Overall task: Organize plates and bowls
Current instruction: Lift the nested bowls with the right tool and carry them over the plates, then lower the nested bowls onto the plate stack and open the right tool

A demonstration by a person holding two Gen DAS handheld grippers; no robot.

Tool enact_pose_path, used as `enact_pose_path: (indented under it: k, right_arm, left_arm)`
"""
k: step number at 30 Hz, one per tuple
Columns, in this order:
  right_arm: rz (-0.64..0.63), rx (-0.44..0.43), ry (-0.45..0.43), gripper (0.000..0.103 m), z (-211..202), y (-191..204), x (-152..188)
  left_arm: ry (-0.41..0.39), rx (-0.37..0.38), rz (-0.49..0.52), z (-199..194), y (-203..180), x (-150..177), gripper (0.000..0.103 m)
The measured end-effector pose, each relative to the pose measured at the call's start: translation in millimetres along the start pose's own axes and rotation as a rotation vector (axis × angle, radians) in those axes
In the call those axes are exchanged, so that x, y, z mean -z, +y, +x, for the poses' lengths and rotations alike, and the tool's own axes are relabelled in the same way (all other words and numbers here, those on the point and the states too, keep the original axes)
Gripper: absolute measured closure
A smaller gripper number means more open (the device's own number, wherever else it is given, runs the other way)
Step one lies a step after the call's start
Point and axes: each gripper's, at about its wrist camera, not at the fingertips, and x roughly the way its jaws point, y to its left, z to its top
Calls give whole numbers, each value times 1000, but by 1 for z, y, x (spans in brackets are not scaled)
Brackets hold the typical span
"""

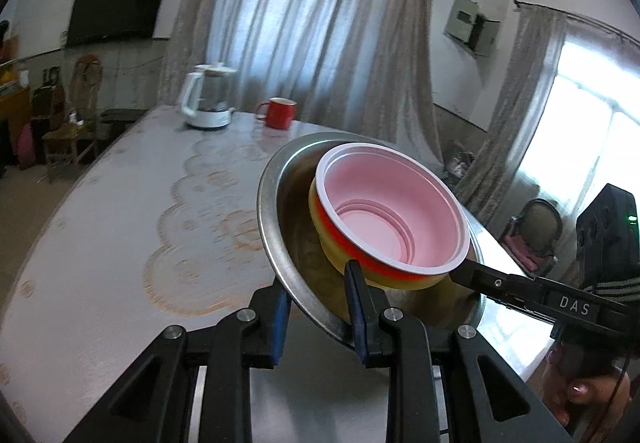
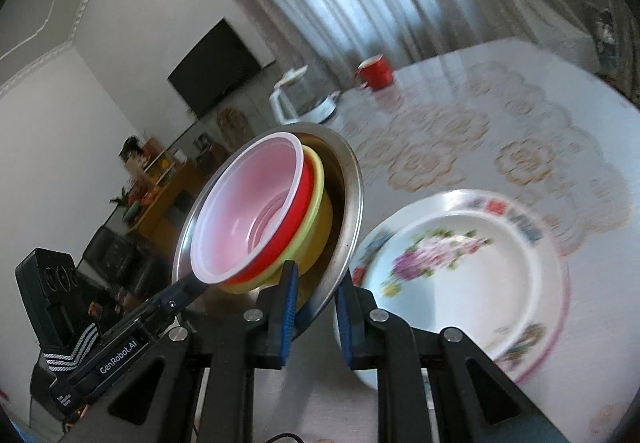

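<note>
Left tongs [image 1: 318, 303]: nearly closed, pinching the near rim of the steel bowl [image 1: 272, 203].
Right tongs [image 2: 316, 303]: nearly closed, gripping the same steel bowl's rim on its other side.
Steel bowl: held tilted above the counter [image 1: 120, 203], carrying a nested yellow bowl [image 1: 340, 263], red bowl [image 1: 332, 223] and pink bowl [image 1: 392, 203].
Flowered plate [image 2: 460, 275]: on the counter, right of the bowls.
Far end: kettle [image 1: 206, 97], red mug [image 1: 280, 113].

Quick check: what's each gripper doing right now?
Left gripper: closed on the rim of the steel bowl holding the nested bowls.
Right gripper: closed on the same steel bowl's opposite rim.
</note>
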Motion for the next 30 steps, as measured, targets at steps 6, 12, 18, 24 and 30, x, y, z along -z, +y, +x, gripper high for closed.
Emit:
enact_pose_path:
  k: [6, 12, 18, 24, 30]
  right_arm:
    - [37, 46, -58, 86, -31, -21, -6]
    - [95, 92, -79, 86, -47, -47, -7]
    - [144, 128, -57, 86, -48, -69, 2]
    - [175, 135, -11, 86, -38, -83, 11]
    - [204, 134, 27, 86, -26, -94, 16]
  left_arm:
    - [13, 58, 45, 18, -35, -13, 77]
    - [44, 96, 73, 39, -62, -11, 77]
    - [96, 109, 69, 59, -72, 4, 77]
    - [131, 87, 57, 72, -66, 17, 76]
    - [167, 77, 48, 85, -61, 25, 76]
